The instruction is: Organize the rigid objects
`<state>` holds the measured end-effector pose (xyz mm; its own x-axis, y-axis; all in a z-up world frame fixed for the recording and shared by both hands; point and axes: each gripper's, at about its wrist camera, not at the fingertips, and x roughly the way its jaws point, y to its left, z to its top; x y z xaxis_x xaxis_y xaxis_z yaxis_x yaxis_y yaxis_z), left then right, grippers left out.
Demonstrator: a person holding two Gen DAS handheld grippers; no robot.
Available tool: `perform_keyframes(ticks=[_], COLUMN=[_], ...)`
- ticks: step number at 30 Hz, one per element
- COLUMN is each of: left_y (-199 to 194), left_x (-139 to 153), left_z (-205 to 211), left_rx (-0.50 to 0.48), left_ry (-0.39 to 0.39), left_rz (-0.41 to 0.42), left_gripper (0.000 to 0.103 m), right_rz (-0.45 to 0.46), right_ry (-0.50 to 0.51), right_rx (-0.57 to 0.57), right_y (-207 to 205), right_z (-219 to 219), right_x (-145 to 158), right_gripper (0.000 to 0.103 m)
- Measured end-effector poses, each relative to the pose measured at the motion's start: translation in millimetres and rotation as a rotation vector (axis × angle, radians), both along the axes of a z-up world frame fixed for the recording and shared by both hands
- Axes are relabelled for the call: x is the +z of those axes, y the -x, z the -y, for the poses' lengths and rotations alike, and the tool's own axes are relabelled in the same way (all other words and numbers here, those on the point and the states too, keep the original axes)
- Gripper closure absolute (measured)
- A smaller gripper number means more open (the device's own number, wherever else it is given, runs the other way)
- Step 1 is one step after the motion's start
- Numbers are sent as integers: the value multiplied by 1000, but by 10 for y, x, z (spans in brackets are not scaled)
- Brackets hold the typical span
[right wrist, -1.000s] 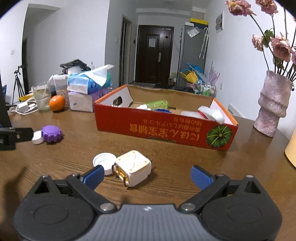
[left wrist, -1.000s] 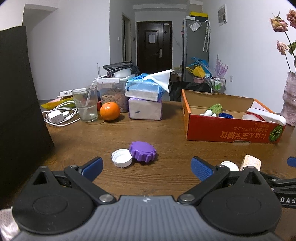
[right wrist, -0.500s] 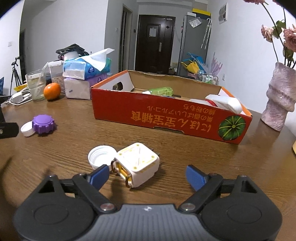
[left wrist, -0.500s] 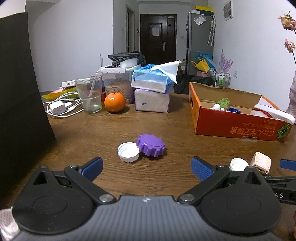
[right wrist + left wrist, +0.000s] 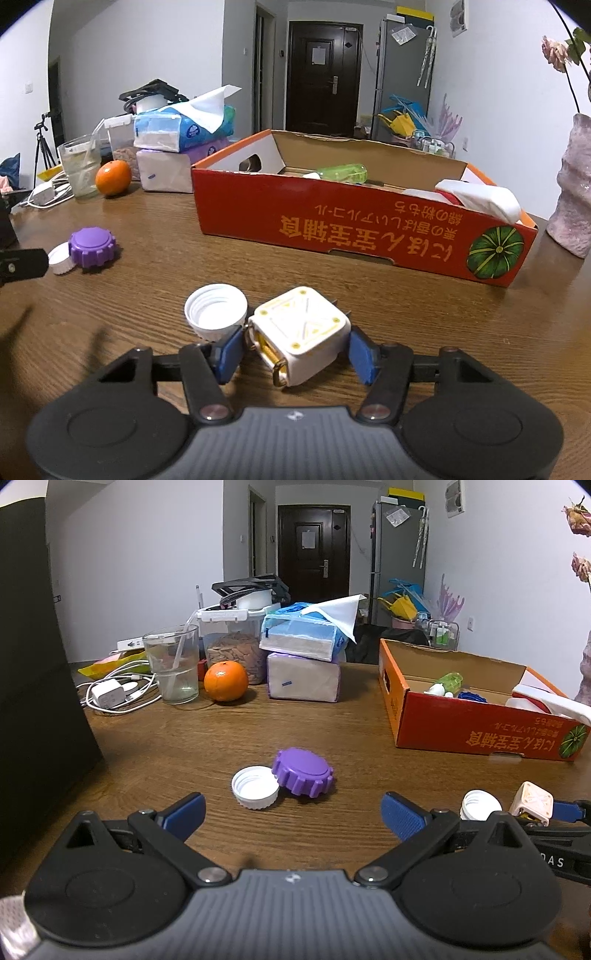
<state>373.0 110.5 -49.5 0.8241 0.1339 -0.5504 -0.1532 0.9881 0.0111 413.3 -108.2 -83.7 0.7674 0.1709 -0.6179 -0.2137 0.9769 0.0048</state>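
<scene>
Near the worktop's (image 5: 424,302) front edge, the right gripper (image 5: 295,356) brackets the white charger cube (image 5: 301,338) with narrowed fingers seemingly not yet clamped, likely bound for the red carton (image 5: 362,230), while the left gripper (image 5: 291,808) waits spread behind the purple cap (image 5: 303,771).

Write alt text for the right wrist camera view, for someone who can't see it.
The right gripper brackets a white cube-shaped charger on a wooden table, blue pads close on both sides. A white cap lies beside it, with a red cardboard box of items behind and a purple cap to the left.
</scene>
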Motion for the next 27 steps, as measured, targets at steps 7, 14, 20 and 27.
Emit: perform_keyframes(ticks=[7,14,20,27], left_y=[-146,-329,-498,-625], left_x=[-50,-100,-178,-271], left_z=[69,199,206,179], left_rx=[-32,-17,-44,-67], left_ry=[-31,-174,-222,-260], left_rz=[23,67,31,-11], left_gripper=[0,0,0,9], right_rz=[13,28,28,29], right_ry=[-16,-30,-51,-64], right_rx=[-31,-57,-74,-81], right_y=[-7,-40,-83,-106], right_z=[65,123,187,230], right_x=[17,38,44,51], right_gripper=[44,44,44,44])
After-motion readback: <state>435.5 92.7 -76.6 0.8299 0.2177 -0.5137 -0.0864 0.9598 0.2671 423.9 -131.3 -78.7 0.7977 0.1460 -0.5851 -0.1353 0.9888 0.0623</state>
